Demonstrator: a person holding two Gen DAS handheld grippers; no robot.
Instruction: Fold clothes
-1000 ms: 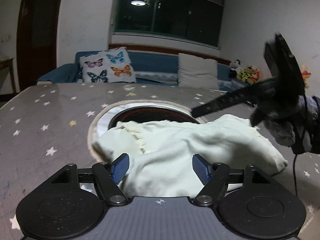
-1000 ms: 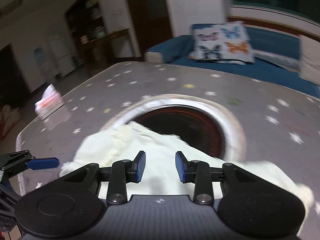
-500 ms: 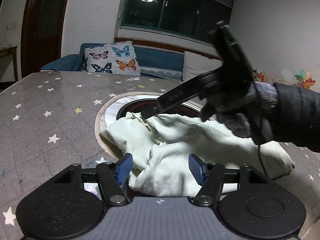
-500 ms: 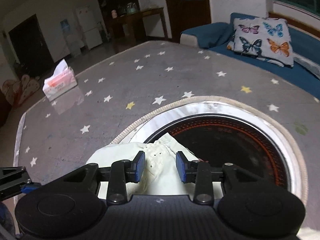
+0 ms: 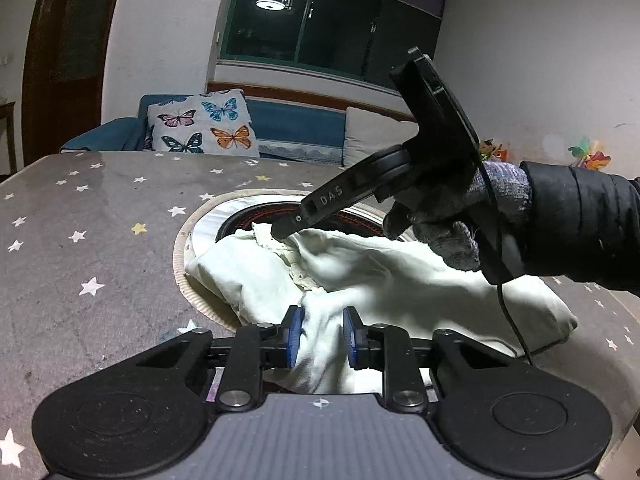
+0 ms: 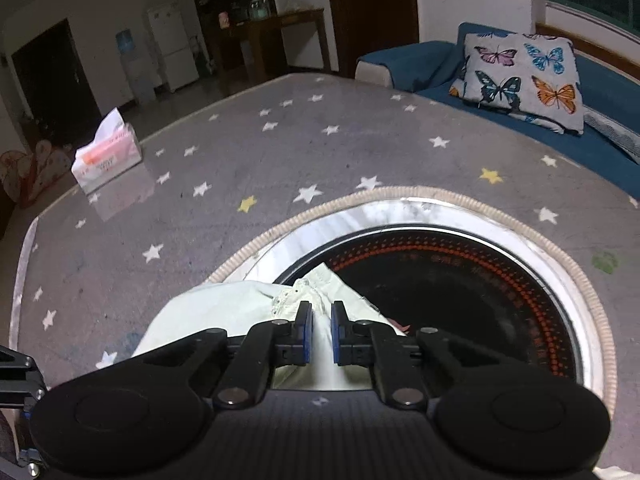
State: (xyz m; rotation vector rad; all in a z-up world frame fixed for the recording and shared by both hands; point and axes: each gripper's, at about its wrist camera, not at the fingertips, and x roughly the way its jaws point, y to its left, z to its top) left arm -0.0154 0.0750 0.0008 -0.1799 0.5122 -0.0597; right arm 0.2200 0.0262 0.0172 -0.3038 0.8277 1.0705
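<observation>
A pale cream garment [image 5: 380, 276] with a lace trim lies crumpled on the star-patterned grey table [image 5: 88, 240], partly over a round black hotplate [image 5: 276, 212]. My left gripper [image 5: 319, 338] is shut on a fold at the garment's near edge. My right gripper [image 6: 318, 330] is shut on the lace-trimmed far corner of the garment [image 6: 240, 312]. It also shows in the left wrist view [image 5: 280, 232], held by a gloved hand [image 5: 452, 216], tips down on the cloth.
The hotplate [image 6: 460, 300] sits in a metal ring with a beige rim. A pink tissue box [image 6: 106, 158] stands near the table's far left edge. A blue sofa with a butterfly cushion [image 5: 200, 128] is beyond the table.
Both grippers have closed on the garment. The right gripper moved left and down onto the lace corner. The left gripper's jaws narrowed onto the near fold.
</observation>
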